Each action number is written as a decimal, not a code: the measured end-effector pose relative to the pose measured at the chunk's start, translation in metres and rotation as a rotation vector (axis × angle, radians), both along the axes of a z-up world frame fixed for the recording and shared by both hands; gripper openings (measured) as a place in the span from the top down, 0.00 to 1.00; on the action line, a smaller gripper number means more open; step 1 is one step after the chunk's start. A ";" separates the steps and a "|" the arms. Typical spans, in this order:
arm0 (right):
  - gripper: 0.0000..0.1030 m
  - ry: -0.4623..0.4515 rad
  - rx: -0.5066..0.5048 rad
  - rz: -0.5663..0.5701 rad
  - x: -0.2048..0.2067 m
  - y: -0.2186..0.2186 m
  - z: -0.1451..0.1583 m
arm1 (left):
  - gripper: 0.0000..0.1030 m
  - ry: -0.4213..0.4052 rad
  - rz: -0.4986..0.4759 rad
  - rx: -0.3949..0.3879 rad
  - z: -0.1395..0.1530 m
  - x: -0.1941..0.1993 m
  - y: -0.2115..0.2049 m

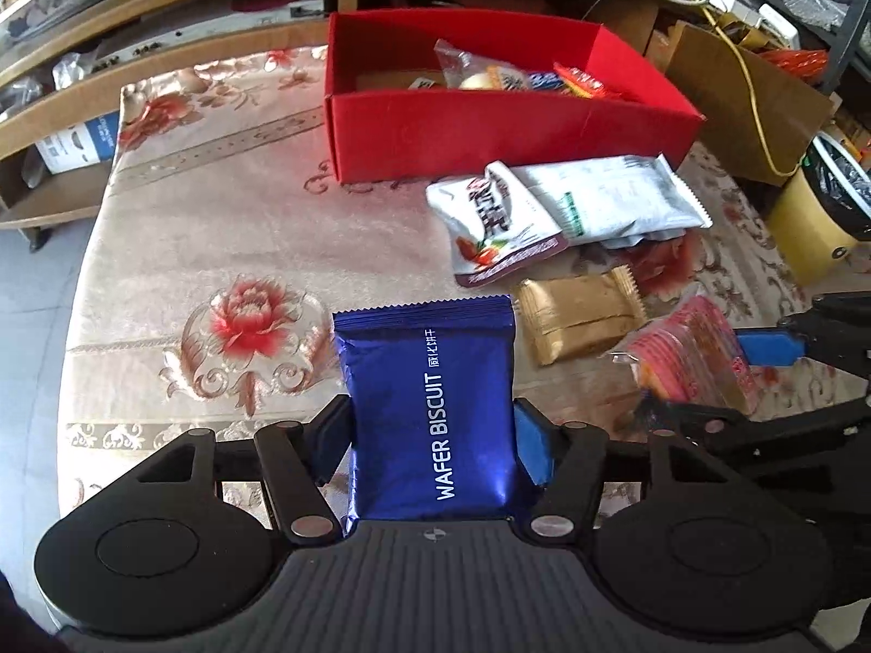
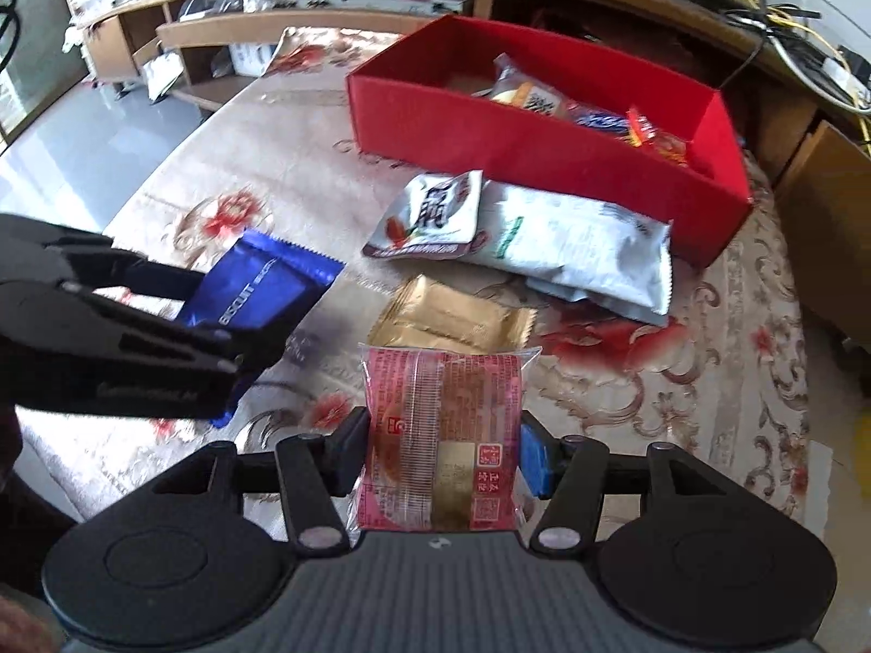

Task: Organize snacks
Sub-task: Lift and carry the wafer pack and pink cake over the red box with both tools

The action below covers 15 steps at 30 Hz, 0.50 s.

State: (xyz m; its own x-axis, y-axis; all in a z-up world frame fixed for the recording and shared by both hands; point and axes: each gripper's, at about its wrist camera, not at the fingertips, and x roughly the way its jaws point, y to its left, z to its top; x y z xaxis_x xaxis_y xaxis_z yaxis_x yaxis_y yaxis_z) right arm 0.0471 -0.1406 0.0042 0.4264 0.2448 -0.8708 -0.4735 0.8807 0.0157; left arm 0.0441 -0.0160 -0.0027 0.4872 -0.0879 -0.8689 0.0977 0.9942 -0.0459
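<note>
Blue foil, glossy and printed "WAFER BISCUIT", wraps the flat packet (image 1: pixel 433 413) that is gripped between the pads of the left tool (image 1: pixel 433 443), lifted clear of the floral-patterned cloth on the worktop (image 1: pixel 218 228). A pink, clear-windowed pastry packet (image 2: pixel 441 435) is clenched in the same way by the right tool (image 2: pixel 443 451), held lengthwise along the fingers so that its far end points toward the open red cardboard box (image 2: pixel 522 163). Both packets are judged to be carried this way so that they can be dropped over the box's near wall, where several wrapped snacks are already gathered at the right-hand end. Between the tools and the box, three items are left on the cloth: a gold foil sachet (image 2: pixel 454 318), a white pouch with dark Chinese lettering (image 2: pixel 433 215) and, partly under it, a long silver-white bag (image 2: pixel 577 245) lying just beside the box wall. From the left wrist view the right tool is seen only at the frame's edge, its grip partly hidden; the right wrist view shows that grip plainly, and shows the left tool from the side, somewhat blurred, with the blue packet projecting from it. A wooden shelf unit (image 1: pixel 163 43) with clutter is seen beyond the worktop.
</note>
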 end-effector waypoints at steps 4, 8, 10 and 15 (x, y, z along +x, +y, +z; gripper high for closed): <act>0.41 -0.005 0.013 -0.016 0.004 -0.003 0.002 | 0.34 -0.022 -0.014 -0.006 0.005 0.001 -0.006; 0.41 -0.013 0.022 -0.031 0.007 -0.006 0.005 | 0.34 -0.041 -0.011 0.004 0.009 0.004 -0.009; 0.41 -0.016 0.030 -0.038 0.009 -0.007 0.007 | 0.34 -0.046 -0.006 -0.005 0.011 0.006 -0.009; 0.41 -0.027 0.054 -0.060 0.013 -0.011 0.012 | 0.34 -0.070 0.002 -0.011 0.016 0.010 -0.010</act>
State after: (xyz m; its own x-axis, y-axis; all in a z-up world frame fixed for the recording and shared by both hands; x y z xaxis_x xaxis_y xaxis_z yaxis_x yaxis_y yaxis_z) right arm 0.0601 -0.1513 0.0162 0.4648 0.2644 -0.8450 -0.4211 0.9055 0.0518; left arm 0.0537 -0.0257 0.0133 0.5465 -0.0962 -0.8319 0.0992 0.9938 -0.0497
